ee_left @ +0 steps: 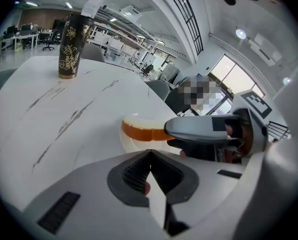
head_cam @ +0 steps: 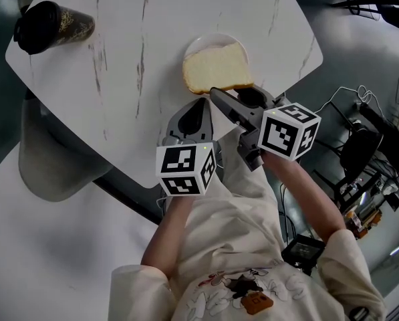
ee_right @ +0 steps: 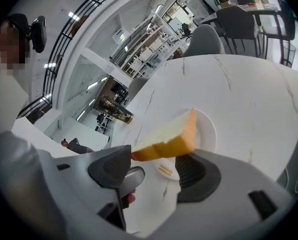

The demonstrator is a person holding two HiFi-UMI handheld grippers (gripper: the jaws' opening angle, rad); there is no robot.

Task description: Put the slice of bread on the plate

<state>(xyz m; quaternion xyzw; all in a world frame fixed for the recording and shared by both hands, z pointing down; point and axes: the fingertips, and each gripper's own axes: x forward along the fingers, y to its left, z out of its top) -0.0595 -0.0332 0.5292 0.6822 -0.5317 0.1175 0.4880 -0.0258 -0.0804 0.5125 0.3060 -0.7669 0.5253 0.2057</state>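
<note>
Head view: bread (head_cam: 216, 70) over plate (head_cam: 209, 41) rim

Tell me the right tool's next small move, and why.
Probably draw the right tool straight back toward the person. The slice of bread already lies on the plate, and the right gripper view shows the jaws standing apart with the slice's near edge between them, apparently not clamped. Backing out straight should clear that edge without dragging it.
</note>
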